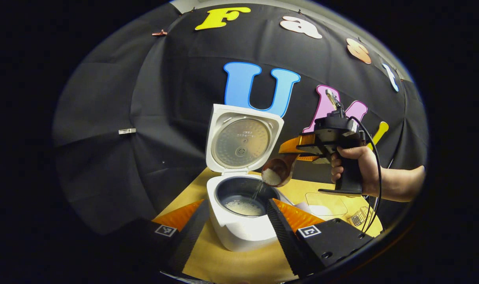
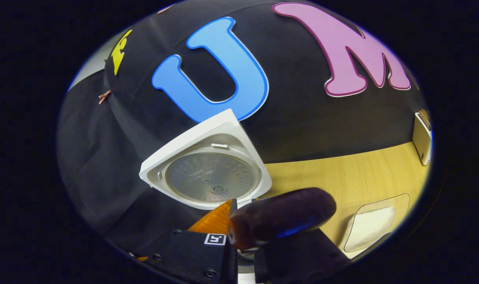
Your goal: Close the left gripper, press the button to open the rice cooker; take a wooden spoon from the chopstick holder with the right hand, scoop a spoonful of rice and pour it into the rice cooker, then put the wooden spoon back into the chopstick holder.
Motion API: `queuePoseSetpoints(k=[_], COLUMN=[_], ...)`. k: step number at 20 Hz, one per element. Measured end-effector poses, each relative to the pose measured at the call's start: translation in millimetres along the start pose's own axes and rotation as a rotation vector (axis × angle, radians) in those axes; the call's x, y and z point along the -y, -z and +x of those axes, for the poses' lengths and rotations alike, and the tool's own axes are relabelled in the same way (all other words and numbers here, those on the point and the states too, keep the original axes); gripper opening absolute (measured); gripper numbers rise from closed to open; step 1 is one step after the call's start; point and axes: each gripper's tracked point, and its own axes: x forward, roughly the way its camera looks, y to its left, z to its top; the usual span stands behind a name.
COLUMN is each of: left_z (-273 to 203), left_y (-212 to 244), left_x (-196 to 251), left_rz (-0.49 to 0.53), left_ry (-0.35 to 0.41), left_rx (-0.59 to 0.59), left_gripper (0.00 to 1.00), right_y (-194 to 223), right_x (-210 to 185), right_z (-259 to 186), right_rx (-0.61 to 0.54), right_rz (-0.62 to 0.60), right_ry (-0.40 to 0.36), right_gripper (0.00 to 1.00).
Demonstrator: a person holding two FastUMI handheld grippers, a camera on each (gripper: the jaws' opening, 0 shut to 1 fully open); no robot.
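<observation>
We see a light wooden tabletop running up to the black cloth wall, and on it, just ahead of the left tool and between its two fingers, stands the white rice cooker with its lid up. To the right of that tool, below the right tool, a clear shallow container lies flat on the wood, with a small clear object just beyond it that we cannot identify. In the right gripper view the same container, holding something white, lies ahead and to the right of the tool, and a pale boxy item sits farther off at the tabletop's far right edge.
</observation>
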Motion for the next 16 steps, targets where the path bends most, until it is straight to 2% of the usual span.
queuePoseSetpoints(k=[5,12,13,16], left_z=[-8.0,-15.2,-14.9,-14.3], left_y=[5.4,10.7,10.6,10.4], left_x=[-17.1,-36.2,-38.0,-42.2], left_rz=[-0.016,-0.026,-0.03,-0.037], left_ry=[-0.042,-0.084,-0.087,-0.093], left_rx=[-0.004,-0.014,-0.013,-0.013], left_gripper=[0.96,0.96,0.96,0.96], right_y=[21.6,41.5,44.9,49.3], right_x=[-5.7,-23.6,-25.4,-29.9], right_z=[18.6,37.2,37.4,37.3], right_rx=[0.008,0.006,0.001,0.013], right_rz=[-0.195,-0.452,-0.497,-0.607], right_ry=[0.02,-0.006,-0.011,-0.019], right_gripper=[0.1,0.1,0.2,0.2])
